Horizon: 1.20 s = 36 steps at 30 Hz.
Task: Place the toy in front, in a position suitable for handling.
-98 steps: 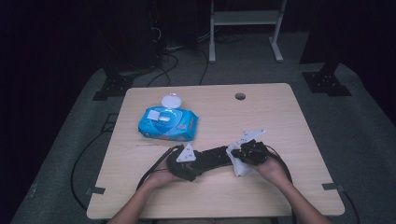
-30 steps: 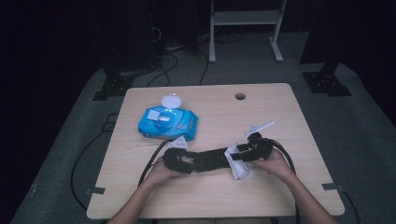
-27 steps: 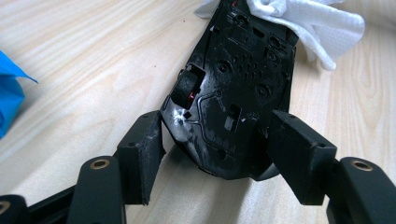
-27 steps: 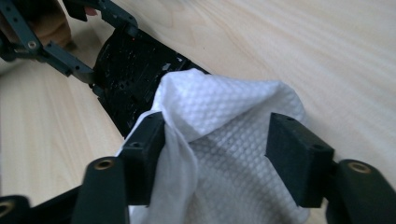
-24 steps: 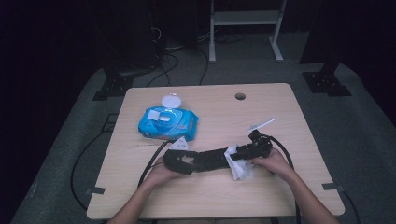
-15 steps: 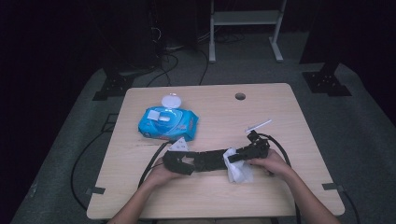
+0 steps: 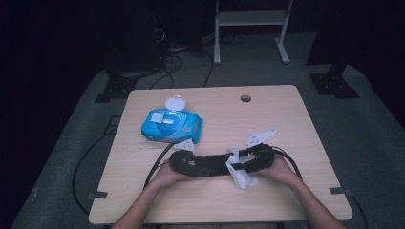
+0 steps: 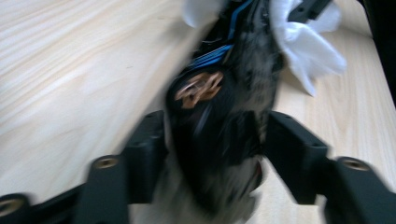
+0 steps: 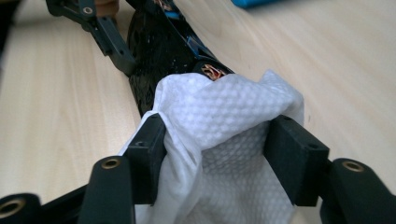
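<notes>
While the left gripper (image 8: 212,135) clamped the long black object (image 7: 205,164) at the worktop's (image 7: 286,119) six o'clock, the right gripper (image 9: 215,154), jaws just closing, pinched a white textured wipe (image 9: 224,121) around it; wiping seemed underway, needing a lengthwise slide next.

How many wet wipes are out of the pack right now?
1: the white wet wipe is wrapped over the black object, between the right tongs. Others may remain inside the blue pack.

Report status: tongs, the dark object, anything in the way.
Left tongs clamped on dark object, just closing. Right tongs press white wipe around its end. Blue wipe pack sits apart.
</notes>
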Available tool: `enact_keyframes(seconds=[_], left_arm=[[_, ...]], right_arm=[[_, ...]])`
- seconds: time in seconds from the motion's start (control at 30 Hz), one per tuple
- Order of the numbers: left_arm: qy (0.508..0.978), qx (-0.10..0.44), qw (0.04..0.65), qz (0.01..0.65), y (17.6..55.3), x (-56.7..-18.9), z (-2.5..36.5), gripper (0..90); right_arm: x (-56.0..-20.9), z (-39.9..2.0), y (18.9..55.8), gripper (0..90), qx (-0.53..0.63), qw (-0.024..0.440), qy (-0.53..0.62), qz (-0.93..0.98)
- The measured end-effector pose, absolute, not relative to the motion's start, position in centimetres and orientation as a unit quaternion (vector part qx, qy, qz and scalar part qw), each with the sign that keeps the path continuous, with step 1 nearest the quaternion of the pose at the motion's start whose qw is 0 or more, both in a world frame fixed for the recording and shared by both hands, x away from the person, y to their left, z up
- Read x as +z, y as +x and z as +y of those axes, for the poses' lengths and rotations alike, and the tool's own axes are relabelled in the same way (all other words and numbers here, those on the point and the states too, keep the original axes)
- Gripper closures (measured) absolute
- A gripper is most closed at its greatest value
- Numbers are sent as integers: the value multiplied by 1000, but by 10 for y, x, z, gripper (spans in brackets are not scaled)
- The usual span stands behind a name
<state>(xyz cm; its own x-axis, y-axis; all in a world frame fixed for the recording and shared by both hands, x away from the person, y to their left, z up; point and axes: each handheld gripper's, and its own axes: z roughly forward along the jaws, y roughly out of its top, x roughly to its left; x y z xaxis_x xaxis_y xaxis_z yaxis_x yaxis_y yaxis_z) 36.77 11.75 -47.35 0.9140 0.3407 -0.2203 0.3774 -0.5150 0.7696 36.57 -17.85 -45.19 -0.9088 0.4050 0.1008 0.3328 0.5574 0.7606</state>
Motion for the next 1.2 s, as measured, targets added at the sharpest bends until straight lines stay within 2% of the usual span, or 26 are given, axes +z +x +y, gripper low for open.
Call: enact_keyframes(seconds=[0.1,0.27,0.4,0.63,0.67,0.77,0.83,1.03,1.07,1.2], left_arm=[[877,27,439,195,364,-470,119,510],[883,84,427,175,358,-468,120,574],[881,85,431,174,354,-467,122,616],[877,77,437,182,351,-467,123,622],[877,77,437,182,351,-467,123,622],[876,74,439,185,351,-468,123,627],[875,74,441,187,350,-468,122,637],[871,72,445,195,350,-469,120,641],[870,72,446,195,350,-469,119,641],[870,81,449,188,347,-467,117,647]], right_arm=[[-448,-170,358,473,418,90,192,883],[-451,-168,363,490,411,99,215,880],[-450,-167,358,496,388,110,227,886],[-452,-173,349,510,375,101,256,885],[-454,-174,348,540,368,101,259,887],[-456,-177,345,762,355,93,260,893],[-452,-179,344,826,349,93,262,895],[-420,-178,338,850,390,114,279,870],[-414,-171,336,851,394,125,273,869],[-408,-137,334,854,400,119,249,874]])
